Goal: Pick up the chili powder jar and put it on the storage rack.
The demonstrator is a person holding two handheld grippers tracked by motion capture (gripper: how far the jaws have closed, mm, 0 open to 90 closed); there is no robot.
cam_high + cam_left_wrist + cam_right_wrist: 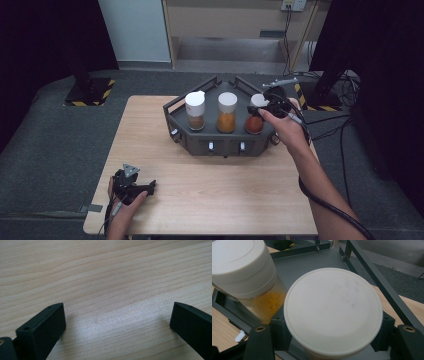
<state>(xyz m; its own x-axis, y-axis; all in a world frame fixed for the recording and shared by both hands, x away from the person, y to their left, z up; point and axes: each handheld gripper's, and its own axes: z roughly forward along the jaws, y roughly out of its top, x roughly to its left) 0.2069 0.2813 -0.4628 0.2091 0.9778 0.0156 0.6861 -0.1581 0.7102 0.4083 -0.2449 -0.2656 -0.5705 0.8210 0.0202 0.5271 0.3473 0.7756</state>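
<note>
Right gripper (pixel 261 111) clamped on the white-capped red spice jar (pixel 255 120), not yet lifted from the dark metal rack (pixel 220 145); left gripper (pixel 145 187), jaws apart, idle.

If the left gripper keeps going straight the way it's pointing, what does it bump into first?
Probably the wooden table itself: the left gripper looks down onto bare wood, jaws open, nothing between them. How close is hard to judge.
</note>
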